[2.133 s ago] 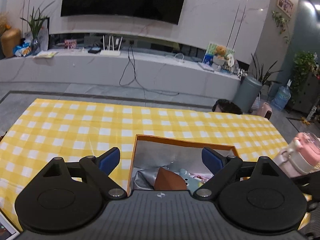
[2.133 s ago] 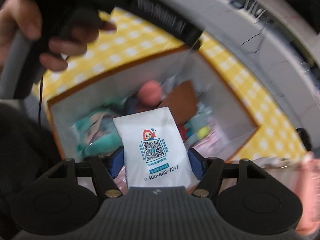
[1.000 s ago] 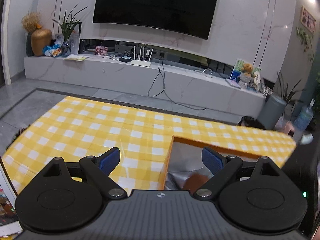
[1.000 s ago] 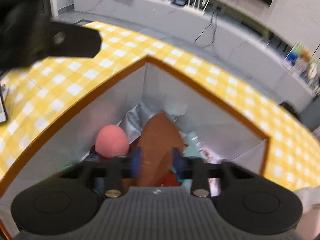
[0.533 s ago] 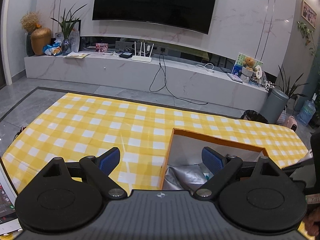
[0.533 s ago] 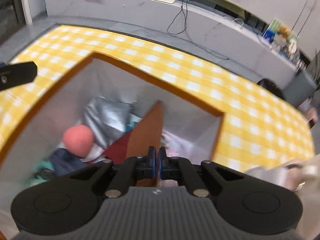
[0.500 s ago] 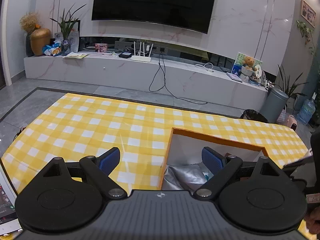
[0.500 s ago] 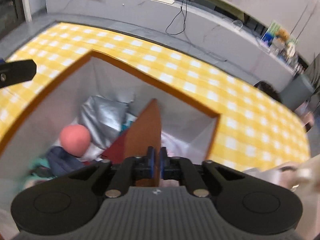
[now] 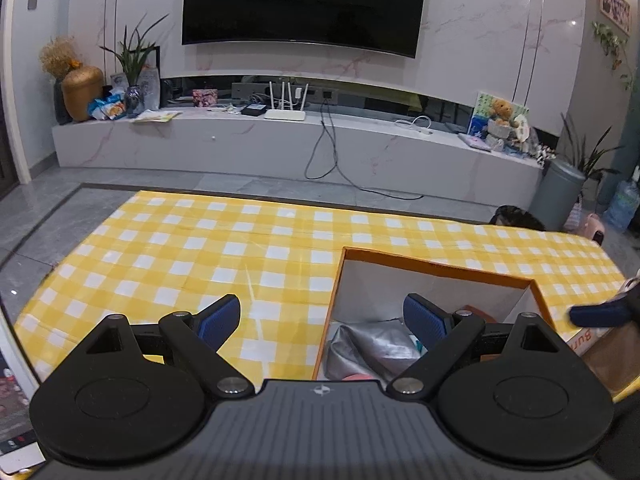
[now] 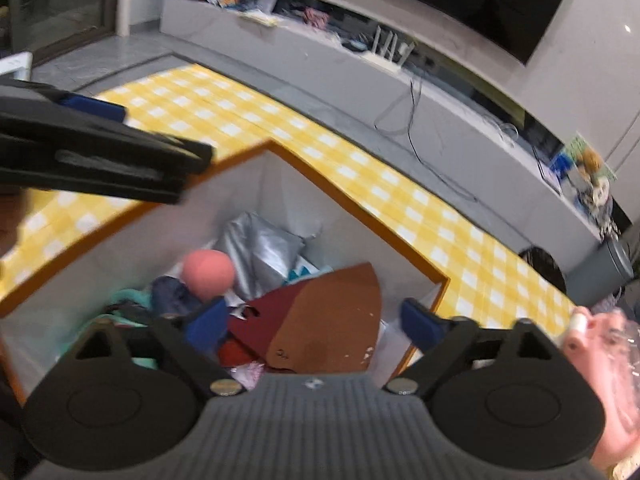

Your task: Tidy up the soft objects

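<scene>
We have just released a brown leather piece (image 10: 332, 320) into the orange-rimmed box (image 10: 348, 196); the right hand-held gripper (image 10: 316, 320), lower centre, has just opened, empty. The left hand-held gripper (image 9: 322, 320) is also open and empty. Next we judge another soft item must be fetched.

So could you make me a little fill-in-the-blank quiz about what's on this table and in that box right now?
1. The box with the orange rim stands on a cloth checked in white and ____.
2. The round ball lying inside the box is ____ in colour.
3. The right gripper hangs over the box with its jaws ____, nothing between them.
4. The crumpled bag beside the ball is ____ in colour.

Missing words: yellow; pink; open; silver
</scene>
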